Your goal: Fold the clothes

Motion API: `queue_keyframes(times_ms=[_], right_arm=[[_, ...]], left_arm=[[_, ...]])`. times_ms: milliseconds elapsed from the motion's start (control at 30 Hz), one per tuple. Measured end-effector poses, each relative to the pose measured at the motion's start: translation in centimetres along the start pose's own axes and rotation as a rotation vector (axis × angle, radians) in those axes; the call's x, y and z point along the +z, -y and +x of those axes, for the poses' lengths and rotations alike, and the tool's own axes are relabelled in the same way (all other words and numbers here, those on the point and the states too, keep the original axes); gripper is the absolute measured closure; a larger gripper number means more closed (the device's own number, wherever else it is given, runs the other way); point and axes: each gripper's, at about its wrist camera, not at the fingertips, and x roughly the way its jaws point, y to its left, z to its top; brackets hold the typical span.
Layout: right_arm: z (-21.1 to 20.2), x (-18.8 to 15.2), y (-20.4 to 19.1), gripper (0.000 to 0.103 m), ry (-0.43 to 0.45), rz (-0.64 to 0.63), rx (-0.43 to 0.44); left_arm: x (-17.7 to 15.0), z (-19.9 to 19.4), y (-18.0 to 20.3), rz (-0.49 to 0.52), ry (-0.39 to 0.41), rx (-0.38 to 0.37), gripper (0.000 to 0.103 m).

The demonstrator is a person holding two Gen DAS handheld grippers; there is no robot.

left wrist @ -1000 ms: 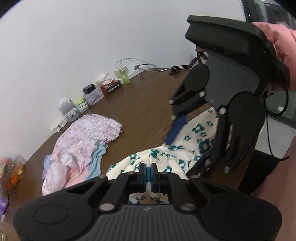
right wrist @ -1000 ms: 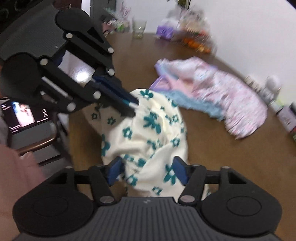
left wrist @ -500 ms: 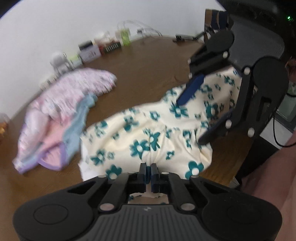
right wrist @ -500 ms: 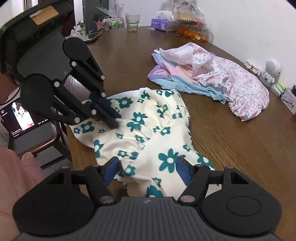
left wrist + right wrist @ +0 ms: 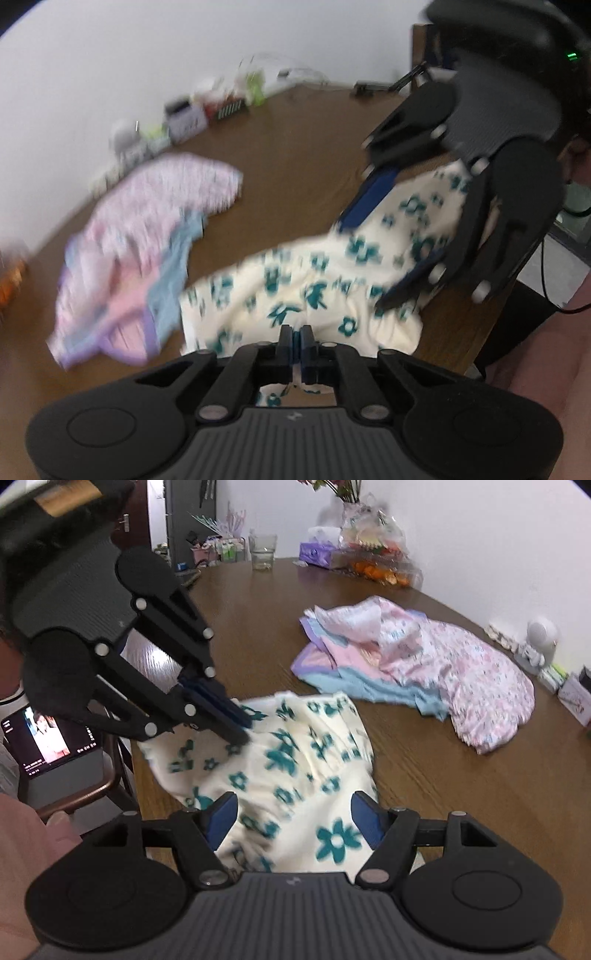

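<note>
Cream floral garment [image 5: 295, 768] has sunk from hanging to lying near the counter's [image 5: 443, 775] edge, so with my left tongs [image 5: 295, 341] pinching it and right tongs [image 5: 291, 821] spread around it, I can start folding.

Cream garment [image 5: 295, 760] with teal flowers; pink floral and pale-blue clothes [image 5: 436, 672] on brown wood-grain table [image 5: 461, 786].

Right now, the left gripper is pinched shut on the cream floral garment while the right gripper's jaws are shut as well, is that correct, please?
Not quite: the right gripper stands open, its jaws wide apart around the cream floral garment, as the right wrist view shows. The left gripper is indeed pinched shut on it.
</note>
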Motion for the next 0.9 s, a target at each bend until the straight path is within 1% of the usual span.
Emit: queue_keyframes(times_ms=[67,233,300,367,533,633,767,833,867,900], right_arm=[[0.0,-0.5,0.4,0.034,-0.006,0.021,0.002],[-0.7,-0.4,0.6,0.034,0.022,0.039,0.009],[-0.9,-0.2,0.6,0.031,0.036,0.04,0.017],[-1.1,0.0,0.6,0.029,0.048,0.046,0.022],[-0.8,-0.6,0.5,0.029,0.043,0.057,0.035],[-0.4,-0.9,0.6,0.029,0.036,0.061,0.039],[0.6,0.4,0.4,0.029,0.035,0.034,0.029],[1.3,1.2,0.1,0.03,0.021,0.001,0.019],[1.8,1.6,-0.1,0.035,0.006,-0.016,0.012],[2.3,1.8,-0.3,0.043,-0.013,-0.031,0.004]], left_arm=[[-0.4,-0.2,0.0,-0.008,0.016,0.01,0.101],[1.3,-2.1,1.0,0.07,0.107,0.071,0.102],[2.3,-2.8,0.8,0.062,0.135,0.054,0.102],[2.8,-2.8,0.2,0.039,0.133,0.024,0.101],[1.5,-1.2,-0.4,0.017,0.066,0.048,0.101],[0.9,-1.1,0.0,0.034,0.082,0.085,0.102],[1.6,-2.0,1.2,0.099,0.14,0.113,0.103],[2.0,-2.2,1.6,0.12,0.157,0.123,0.103],[2.2,-2.3,1.8,0.13,0.166,0.129,0.103],[2.2,-2.4,1.9,0.137,0.174,0.131,0.103]])
